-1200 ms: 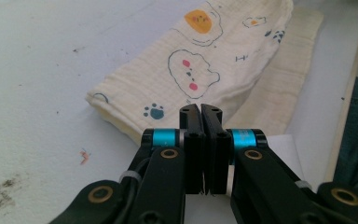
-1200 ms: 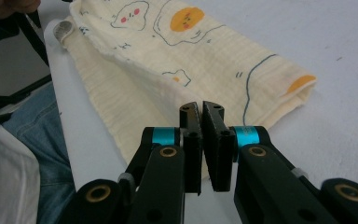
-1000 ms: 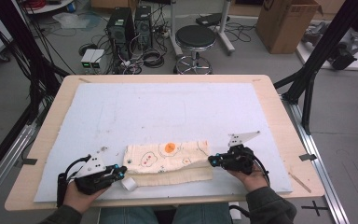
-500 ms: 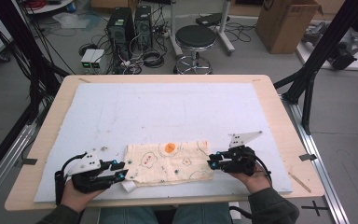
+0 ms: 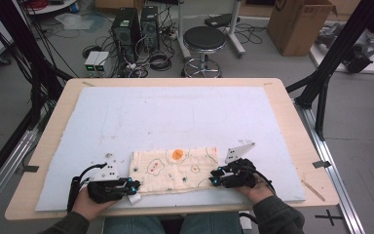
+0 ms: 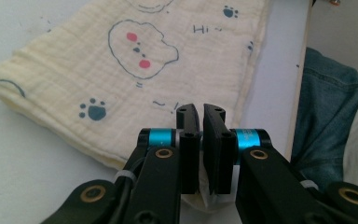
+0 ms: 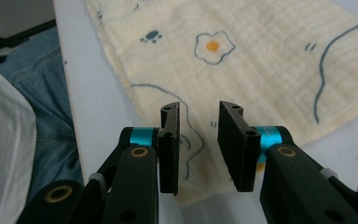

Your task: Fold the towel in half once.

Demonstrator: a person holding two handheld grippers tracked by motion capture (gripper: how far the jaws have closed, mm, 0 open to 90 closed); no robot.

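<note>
- Behind the table, a cluttered floor is seen – a black stool point(image 5: 204, 38), computer towers point(image 5: 135, 27), a cardboard box point(image 5: 299, 24).
- Wooden table point(image 5: 292, 122): covered by a pale blue-white mat point(image 5: 175, 117).
- Cream cloth point(image 5: 175, 168), folded, printed with paw marks and outlined shapes: laid flat near the front edge of the mat, between the two grippers.
- Left gripper point(image 6: 201, 122): held at the cloth's left end; its jaws have just been closing and are nearly together, a white corner of fabric point(image 6: 209, 198) being caught between them low down.
- Right gripper point(image 7: 199, 122): held over the cloth's right end – jaws narrowly parted, nothing pressed; cloth is seen through the gap.
</note>
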